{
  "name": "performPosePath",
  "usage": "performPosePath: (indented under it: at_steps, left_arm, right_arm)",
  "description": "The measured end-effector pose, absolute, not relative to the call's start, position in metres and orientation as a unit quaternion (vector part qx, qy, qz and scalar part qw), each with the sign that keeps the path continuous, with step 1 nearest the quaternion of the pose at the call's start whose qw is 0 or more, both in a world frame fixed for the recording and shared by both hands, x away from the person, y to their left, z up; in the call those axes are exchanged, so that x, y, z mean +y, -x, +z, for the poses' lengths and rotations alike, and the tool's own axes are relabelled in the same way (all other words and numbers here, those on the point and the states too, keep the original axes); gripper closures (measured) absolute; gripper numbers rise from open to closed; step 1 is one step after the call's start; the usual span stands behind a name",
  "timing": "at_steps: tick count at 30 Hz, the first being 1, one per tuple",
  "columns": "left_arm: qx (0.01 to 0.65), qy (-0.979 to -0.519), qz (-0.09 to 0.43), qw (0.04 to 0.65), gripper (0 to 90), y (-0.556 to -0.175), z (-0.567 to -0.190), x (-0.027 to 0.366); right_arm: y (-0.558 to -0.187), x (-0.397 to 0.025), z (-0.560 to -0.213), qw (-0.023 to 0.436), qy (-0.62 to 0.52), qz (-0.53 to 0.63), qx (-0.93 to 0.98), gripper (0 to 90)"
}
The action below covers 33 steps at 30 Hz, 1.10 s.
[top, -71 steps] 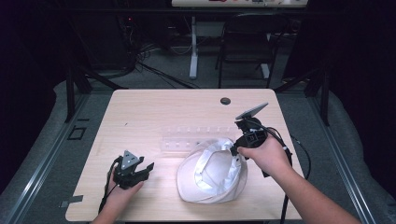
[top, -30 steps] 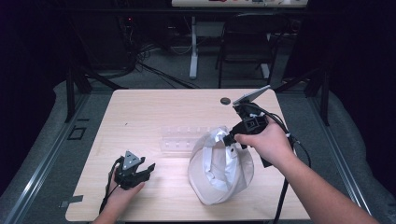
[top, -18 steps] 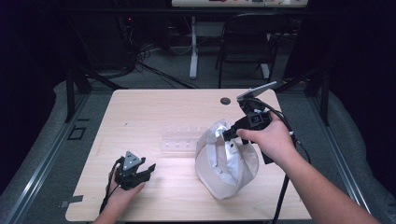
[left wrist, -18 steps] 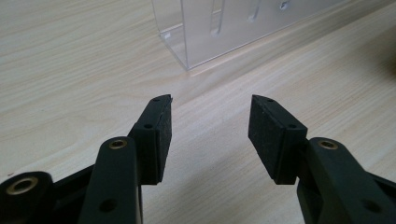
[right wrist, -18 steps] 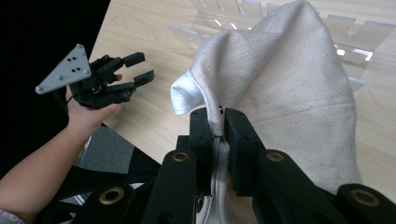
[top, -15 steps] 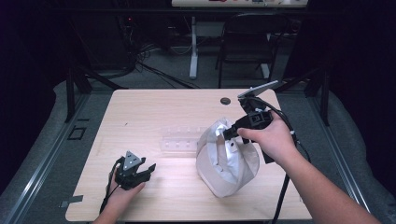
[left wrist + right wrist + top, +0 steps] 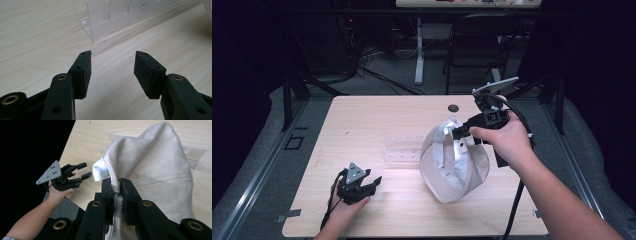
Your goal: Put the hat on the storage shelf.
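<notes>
The right gripper (image 7: 458, 133), jaws clamped on the rim of the cream-white canvas cloth cap (image 7: 454, 159), has lifted it from lying flat to hanging upright over the pale wooden table (image 7: 362, 125), freeing it for placing, while the left gripper (image 7: 373, 183) waits wide open and empty

Cap (image 7: 155, 167): off-white cloth, coarse woven twill, matt, stitched seams. Table (image 7: 377, 120): pale wood-grain top, smooth, faint sheen. Rack (image 7: 117, 15) at table centre, 9 o'clock of cap: clear plastic, glossy. Right gripper (image 7: 115, 185), left gripper (image 7: 112, 71): black matt plastic, brass-coloured metal inserts, rough dark pads.
</notes>
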<state>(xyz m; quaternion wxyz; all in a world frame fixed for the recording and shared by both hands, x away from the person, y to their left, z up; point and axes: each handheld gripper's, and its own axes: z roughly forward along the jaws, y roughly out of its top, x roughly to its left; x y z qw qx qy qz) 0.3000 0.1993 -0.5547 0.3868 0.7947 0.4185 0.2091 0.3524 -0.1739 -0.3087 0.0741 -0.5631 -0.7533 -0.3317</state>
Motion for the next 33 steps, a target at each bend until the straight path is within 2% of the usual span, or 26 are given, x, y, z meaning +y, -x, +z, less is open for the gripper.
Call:
performPosePath:
  at_steps: [15,24,33]
  left_arm:
    - [0.390,-0.791,0.220,0.416,42.7,-0.293,-0.543,0.180]
    - [0.368,-0.792,0.187,0.449,44.0,-0.293,-0.527,0.146]
    - [0.344,-0.796,0.180,0.464,45.6,-0.296,-0.511,0.117]
  right_arm:
    - [-0.367,-0.180,-0.295,0.081,0.572,-0.365,-0.730,81.8]
    - [-0.379,-0.181,-0.289,0.076,0.580,-0.379,-0.717,81.8]
    - [-0.390,-0.177,-0.286,0.071,0.586,-0.383,-0.710,81.8]
